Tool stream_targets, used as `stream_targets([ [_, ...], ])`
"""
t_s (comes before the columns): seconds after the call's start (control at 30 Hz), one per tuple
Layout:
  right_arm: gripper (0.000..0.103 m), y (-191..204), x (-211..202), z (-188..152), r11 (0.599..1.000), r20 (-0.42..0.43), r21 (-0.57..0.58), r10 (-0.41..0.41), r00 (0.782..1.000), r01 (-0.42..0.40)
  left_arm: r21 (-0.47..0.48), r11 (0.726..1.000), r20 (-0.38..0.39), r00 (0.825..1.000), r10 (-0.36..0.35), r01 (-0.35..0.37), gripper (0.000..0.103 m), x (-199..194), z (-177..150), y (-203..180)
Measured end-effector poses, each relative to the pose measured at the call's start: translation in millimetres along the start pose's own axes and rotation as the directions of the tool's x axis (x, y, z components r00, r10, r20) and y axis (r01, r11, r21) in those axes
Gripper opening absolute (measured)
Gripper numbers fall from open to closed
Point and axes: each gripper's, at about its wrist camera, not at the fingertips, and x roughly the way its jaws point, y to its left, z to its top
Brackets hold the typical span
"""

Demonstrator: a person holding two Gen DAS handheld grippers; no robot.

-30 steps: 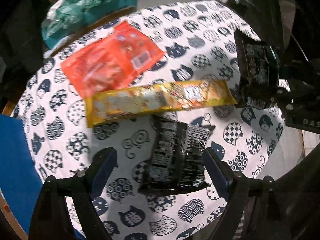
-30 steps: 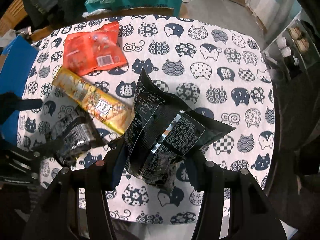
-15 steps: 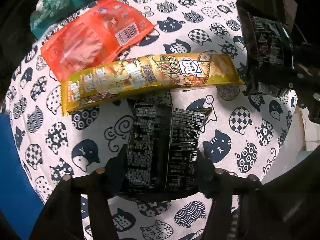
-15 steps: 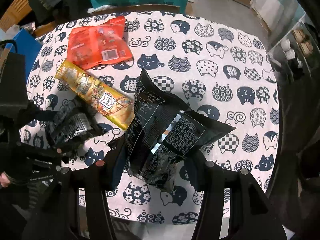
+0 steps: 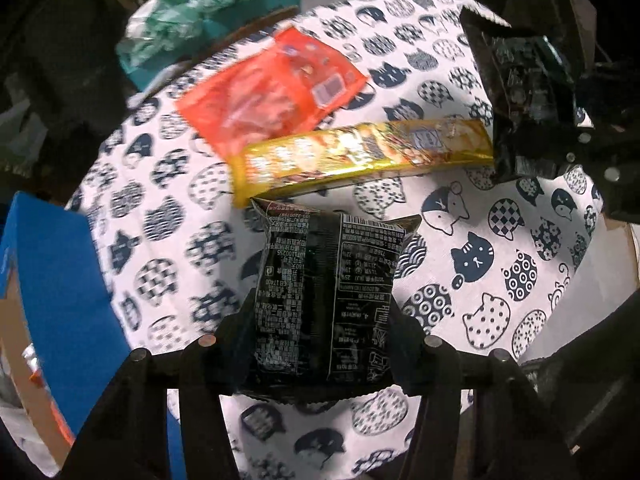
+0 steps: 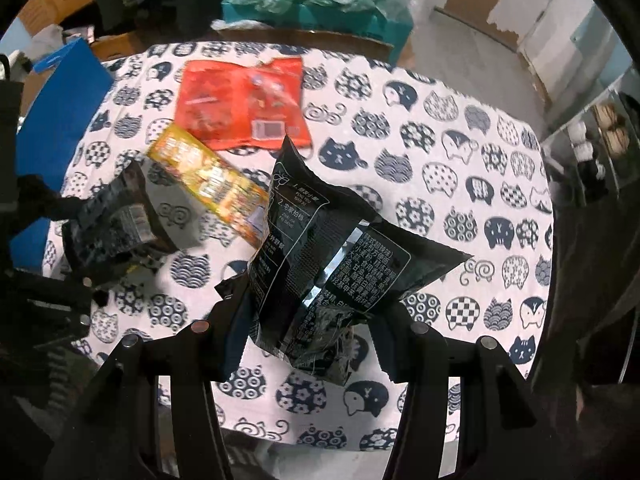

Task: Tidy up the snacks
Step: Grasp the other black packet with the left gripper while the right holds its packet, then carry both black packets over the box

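Two-handed pickup during snack sorting. The left gripper (image 5: 320, 344) points steeply down and clamps a black packet (image 5: 328, 300) by its lower end; its jaws have just been closing, and the packet now sits pinched between them, its upper edge reaching toward the yellow pack (image 5: 360, 156). The right gripper (image 6: 308, 332) grasps a second black bag (image 6: 332, 256) at its crumpled base, so the bag stands puffed and tilted above the counter (image 6: 460, 140) rather than lying on it. Both grips take the narrow end — probably because the foil there folds flat enough to fit between the fingers.

The yellow pack and the orange pouch (image 6: 240, 108) lie flat on the cat-print cloth, partly overlapping, untouched. A blue box (image 5: 52, 280) stands just beside the counter's edge on the left — a likely destination, though that is a judgement. With two of four snacks in hand, the task looks roughly midway. Thin foil may slip if either grip relaxes.
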Motion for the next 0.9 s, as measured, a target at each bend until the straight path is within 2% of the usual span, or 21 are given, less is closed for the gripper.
stream_targets([
  [0.4, 0.053, 49.0, -34.1, 18.7, 0.996, 0.078, -0.085, 0.041, 0.996, -0.034, -0.045, 0.995, 0.111, 0.989, 0.094, -0.09, 0.057, -62.4, -31.3, 41.6],
  [0.6, 0.053, 76.7, -47.1, 29.6, 0.99, 0.106, -0.131, 0.058, 0.993, -0.044, -0.064, 0.986, 0.146, 0.976, 0.164, -0.156, 0.057, -80.1, -44.5, 58.7],
  [0.9, 0.053, 122.4, -67.9, 44.2, 0.976, 0.143, -0.208, 0.094, 0.985, -0.063, -0.103, 0.976, 0.192, 0.959, 0.209, -0.192, 0.057, -103.0, -65.4, 87.8],
])
